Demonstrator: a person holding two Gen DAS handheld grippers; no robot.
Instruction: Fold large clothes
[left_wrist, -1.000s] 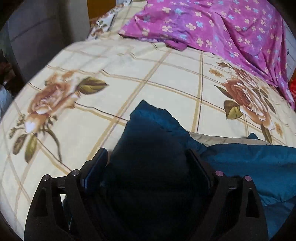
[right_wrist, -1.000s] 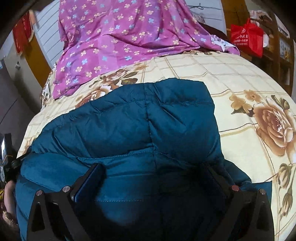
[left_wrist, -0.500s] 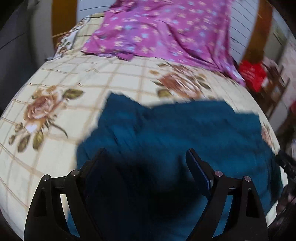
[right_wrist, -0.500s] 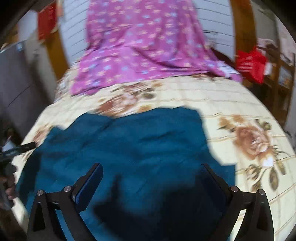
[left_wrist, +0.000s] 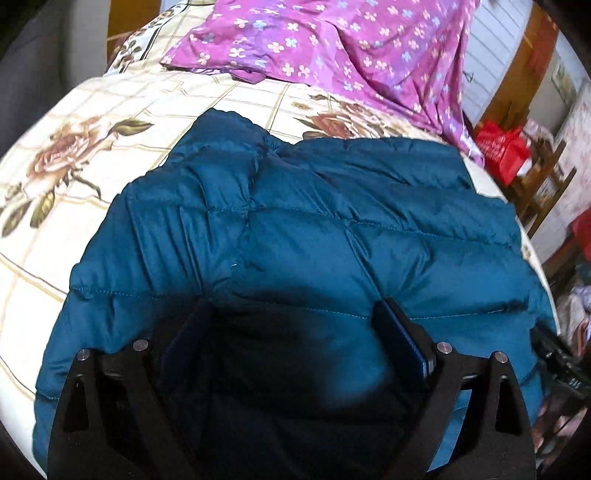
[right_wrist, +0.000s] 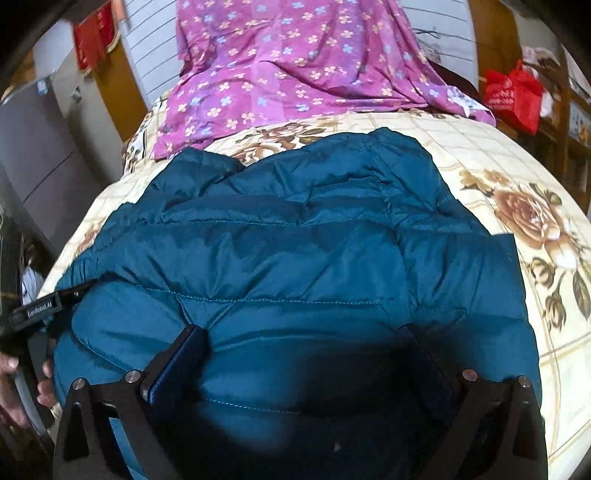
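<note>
Across the rose-printed bedsheet (left_wrist: 122, 96) my teal puffer jacket (left_wrist: 314, 229) lies spread flat (a purple flowered cloth (right_wrist: 295, 66) is heaped beyond it). Over its near edge my left gripper (left_wrist: 291, 325) has just been opening, nothing pinched between the jaws; my right gripper (right_wrist: 306, 350) likewise stands wide, empty.
</note>
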